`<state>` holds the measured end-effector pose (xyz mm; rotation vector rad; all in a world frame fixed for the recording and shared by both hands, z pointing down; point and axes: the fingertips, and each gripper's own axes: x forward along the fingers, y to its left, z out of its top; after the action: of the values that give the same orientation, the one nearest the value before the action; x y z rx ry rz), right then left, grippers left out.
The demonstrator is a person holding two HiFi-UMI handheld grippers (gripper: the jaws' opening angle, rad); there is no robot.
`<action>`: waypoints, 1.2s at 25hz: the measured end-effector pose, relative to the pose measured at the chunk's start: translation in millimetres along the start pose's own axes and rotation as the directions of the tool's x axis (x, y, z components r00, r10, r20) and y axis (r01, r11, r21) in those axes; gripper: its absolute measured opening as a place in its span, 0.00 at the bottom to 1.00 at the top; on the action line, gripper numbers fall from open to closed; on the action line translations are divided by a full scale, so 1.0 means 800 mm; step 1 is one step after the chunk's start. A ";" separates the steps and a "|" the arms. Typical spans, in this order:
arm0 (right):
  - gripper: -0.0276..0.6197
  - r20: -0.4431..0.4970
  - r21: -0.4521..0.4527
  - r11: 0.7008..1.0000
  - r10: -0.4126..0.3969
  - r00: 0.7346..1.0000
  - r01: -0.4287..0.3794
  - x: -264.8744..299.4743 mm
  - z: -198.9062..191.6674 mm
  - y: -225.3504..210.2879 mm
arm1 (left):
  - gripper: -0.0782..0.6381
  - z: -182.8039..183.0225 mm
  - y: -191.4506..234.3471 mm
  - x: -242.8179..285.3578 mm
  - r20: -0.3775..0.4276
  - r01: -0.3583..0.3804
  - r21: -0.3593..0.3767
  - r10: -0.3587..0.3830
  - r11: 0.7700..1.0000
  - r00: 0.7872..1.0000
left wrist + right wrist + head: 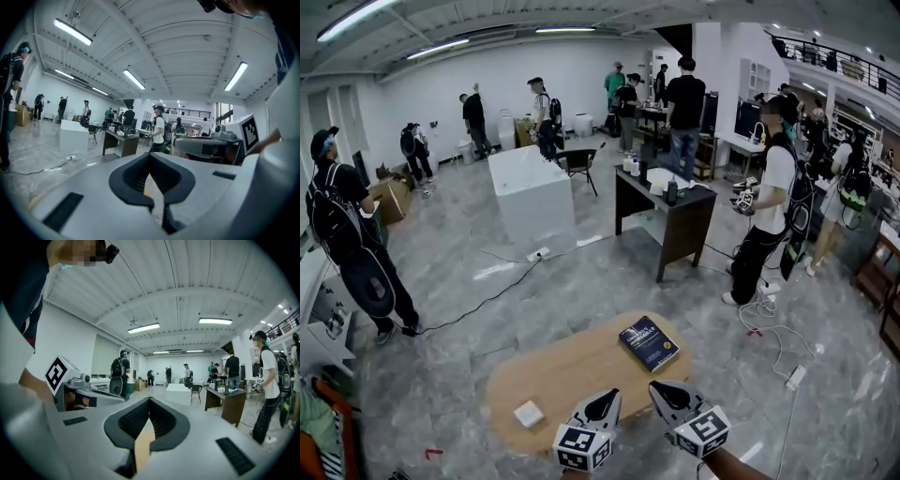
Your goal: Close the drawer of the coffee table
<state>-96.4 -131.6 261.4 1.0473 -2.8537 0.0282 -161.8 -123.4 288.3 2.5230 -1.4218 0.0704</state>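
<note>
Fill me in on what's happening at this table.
A person holds a gripper in each hand above the near edge of the oval coffee table. The left gripper and right gripper hang side by side, both with jaws together and holding nothing. A book and a small white box lie on the tabletop, untouched. The drawer is not in view from here, so I can't tell whether it is open or closed.

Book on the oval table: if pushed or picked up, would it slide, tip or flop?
The book lies flat on the table, so a push would probably slide it, not tip it. It looks thick, so likely stiff and fairly heavy for its size. Lifted by one cover, it might fall open.
</note>
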 end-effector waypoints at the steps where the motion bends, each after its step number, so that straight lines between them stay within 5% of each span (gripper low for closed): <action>1: 0.06 0.007 -0.008 1.000 0.007 1.000 -0.007 -0.002 0.005 0.006 | 0.11 0.003 -0.003 -0.004 0.006 0.001 0.005 -0.001 1.000 1.000; 15: 0.06 0.120 -0.037 0.997 0.071 0.990 -0.067 -0.062 0.072 0.020 | 0.11 0.068 -0.078 -0.033 0.086 -0.035 0.086 0.028 0.996 0.996; 30: 0.06 0.185 -0.092 0.994 0.081 0.979 -0.064 -0.185 0.102 0.024 | 0.11 0.087 -0.202 -0.064 0.160 -0.056 0.147 0.032 0.988 0.987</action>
<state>-4.3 -25.8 165.6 0.9776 -3.0290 -0.1963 -57.2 -16.8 182.4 2.6718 -1.5879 -0.0140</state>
